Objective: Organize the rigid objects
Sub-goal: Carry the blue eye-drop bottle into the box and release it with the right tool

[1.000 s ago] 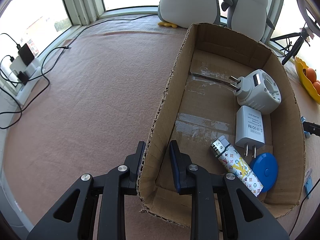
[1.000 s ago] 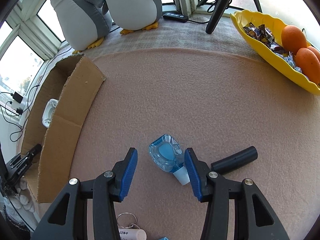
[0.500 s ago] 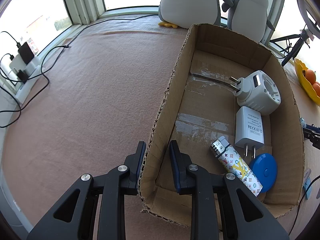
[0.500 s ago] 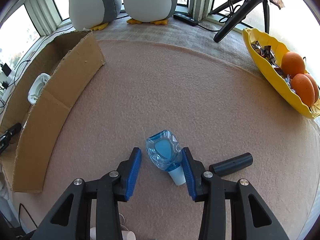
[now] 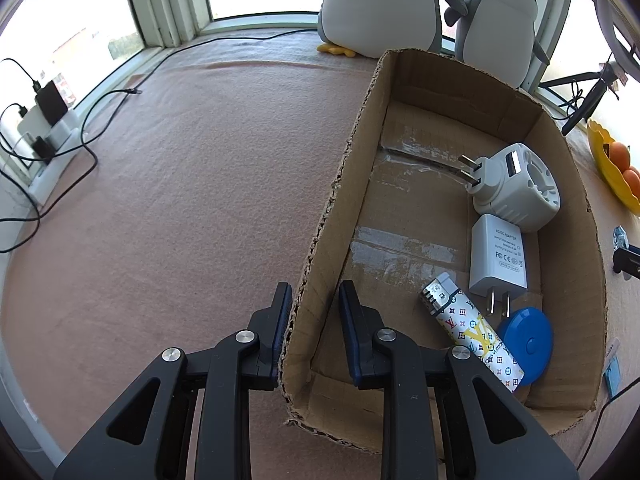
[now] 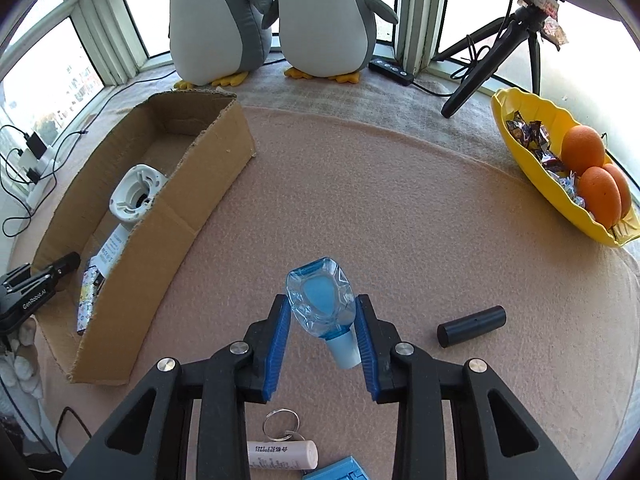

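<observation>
My left gripper (image 5: pixel 315 292) is shut on the near left wall of the cardboard box (image 5: pixel 568 240), one finger outside and one inside. In the box lie a white travel adapter (image 5: pixel 516 188), a white charger (image 5: pixel 498 256), a patterned lighter (image 5: pixel 472 332) and a blue round disc (image 5: pixel 528 340). In the right wrist view my right gripper (image 6: pixel 322 308) is shut on a clear blue bottle (image 6: pixel 318 298) with a pale cap, held just above the pink mat. The box (image 6: pixel 168 240) stands to its left.
A black cylinder (image 6: pixel 471 326) lies right of the bottle. A white tube with a key ring (image 6: pixel 280 454) and a blue item (image 6: pixel 340 470) lie near the front edge. At the right sits a yellow tray (image 6: pixel 520 98) with oranges. Behind stand two plush penguins (image 6: pixel 320 20) and a tripod (image 6: pixel 480 72).
The right gripper's fingers closed onto the blue bottle and lifted it off the mat, moving toward the box. The left gripper stayed on the box wall.
</observation>
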Motion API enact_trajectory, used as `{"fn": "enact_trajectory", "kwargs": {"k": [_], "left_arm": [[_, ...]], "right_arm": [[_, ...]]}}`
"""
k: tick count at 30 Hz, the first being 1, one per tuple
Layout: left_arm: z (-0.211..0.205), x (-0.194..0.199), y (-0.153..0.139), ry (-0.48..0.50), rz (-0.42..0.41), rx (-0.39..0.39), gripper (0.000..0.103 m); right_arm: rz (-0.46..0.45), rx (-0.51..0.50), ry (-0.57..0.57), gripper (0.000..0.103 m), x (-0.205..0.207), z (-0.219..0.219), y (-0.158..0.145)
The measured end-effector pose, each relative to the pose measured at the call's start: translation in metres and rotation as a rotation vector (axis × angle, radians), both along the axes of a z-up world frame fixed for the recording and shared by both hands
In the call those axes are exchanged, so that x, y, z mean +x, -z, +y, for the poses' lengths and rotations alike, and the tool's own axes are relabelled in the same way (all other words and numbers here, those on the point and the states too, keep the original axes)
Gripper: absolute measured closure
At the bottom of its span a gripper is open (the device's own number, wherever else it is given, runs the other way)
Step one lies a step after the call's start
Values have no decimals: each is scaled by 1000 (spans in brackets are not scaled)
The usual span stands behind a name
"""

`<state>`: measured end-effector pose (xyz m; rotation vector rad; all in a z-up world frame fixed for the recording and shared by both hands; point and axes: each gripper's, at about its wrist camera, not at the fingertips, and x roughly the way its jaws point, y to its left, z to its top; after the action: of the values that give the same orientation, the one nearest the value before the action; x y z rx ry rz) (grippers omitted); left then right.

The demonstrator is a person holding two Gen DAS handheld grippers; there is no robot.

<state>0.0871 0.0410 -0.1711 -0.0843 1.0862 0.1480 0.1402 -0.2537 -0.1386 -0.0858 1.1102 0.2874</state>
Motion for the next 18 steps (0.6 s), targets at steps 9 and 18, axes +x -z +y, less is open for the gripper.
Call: {"fn": "enact_trajectory", "kwargs": {"k": [9, 18], "left_arm": [[1, 0, 0, 2, -4, -10, 80], [3, -1, 0, 0, -8, -24, 80]], "right_arm": [[-31, 71, -52, 74, -17, 41, -30], [-44, 145, -118, 74, -22, 95, -52]]}}
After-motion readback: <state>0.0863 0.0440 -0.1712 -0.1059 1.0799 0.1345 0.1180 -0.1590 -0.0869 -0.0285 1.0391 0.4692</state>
